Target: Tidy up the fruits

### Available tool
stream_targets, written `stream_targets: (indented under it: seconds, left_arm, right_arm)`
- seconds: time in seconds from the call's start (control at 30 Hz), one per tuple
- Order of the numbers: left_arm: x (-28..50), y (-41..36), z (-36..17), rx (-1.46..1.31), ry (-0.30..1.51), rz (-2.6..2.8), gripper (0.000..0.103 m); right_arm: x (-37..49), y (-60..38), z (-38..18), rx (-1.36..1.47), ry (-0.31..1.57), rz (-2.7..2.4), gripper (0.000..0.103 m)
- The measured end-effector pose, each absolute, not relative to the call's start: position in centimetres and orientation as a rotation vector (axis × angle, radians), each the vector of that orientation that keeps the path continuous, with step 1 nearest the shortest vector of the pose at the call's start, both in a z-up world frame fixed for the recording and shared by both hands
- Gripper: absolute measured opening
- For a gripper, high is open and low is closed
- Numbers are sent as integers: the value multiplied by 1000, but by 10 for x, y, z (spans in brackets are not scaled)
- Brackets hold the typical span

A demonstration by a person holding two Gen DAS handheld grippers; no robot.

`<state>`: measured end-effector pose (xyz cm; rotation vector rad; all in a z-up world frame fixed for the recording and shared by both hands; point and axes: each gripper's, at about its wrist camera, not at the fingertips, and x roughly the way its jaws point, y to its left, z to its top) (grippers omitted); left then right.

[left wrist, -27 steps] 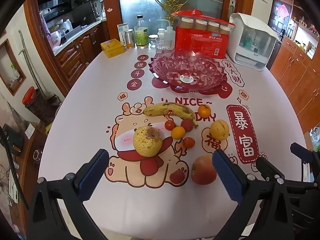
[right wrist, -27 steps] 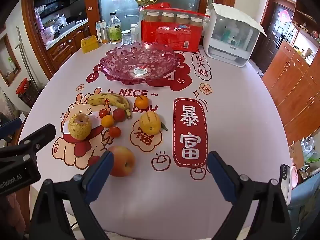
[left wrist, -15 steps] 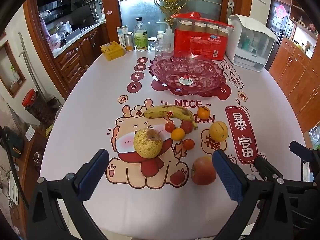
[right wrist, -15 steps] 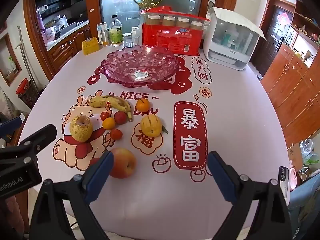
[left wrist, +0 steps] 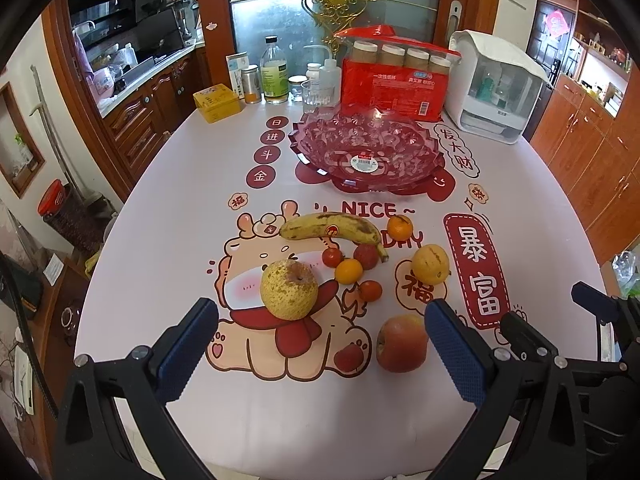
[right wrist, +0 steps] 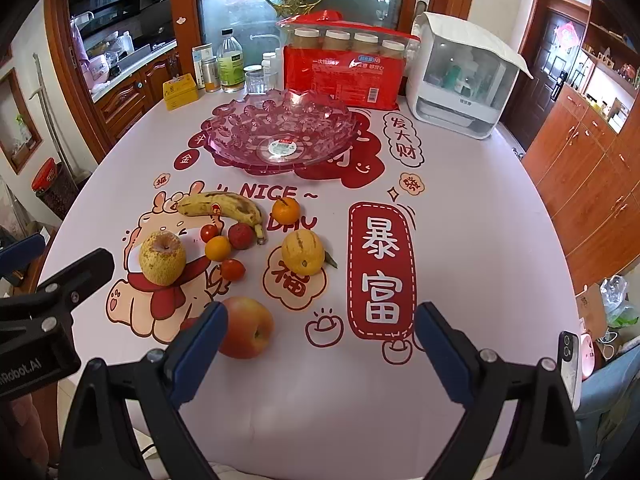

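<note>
Both grippers, left gripper [left wrist: 320, 344] and right gripper [right wrist: 320, 344], hang spread wide and empty over the near table edge. Apple [right wrist: 246, 332] nearest, then pear [left wrist: 289, 289], banana [left wrist: 332, 231], small fruits, maybe tomatoes; pink bowl [left wrist: 304, 140] empty beyond

Both tools are built alike. The left gripper [left wrist: 322, 344] has matte black plastic arms, each tipped with a blue pad of fine diamond-grid texture, and round silver screws sit along the arms. The right gripper [right wrist: 320, 352] matches it. Seen from the right wrist camera, the left tool's black body carries white lettering, partly cut off.
</note>
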<state>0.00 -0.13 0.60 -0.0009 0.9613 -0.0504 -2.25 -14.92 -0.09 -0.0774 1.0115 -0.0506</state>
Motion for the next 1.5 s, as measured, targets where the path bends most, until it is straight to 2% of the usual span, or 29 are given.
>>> stream_targets:
  seconds: [1.5]
  left_arm:
    - [-4,-4,16,1,926,-121,102]
  right_arm:
    - [-29,-146,10,-78,955,-61,95]
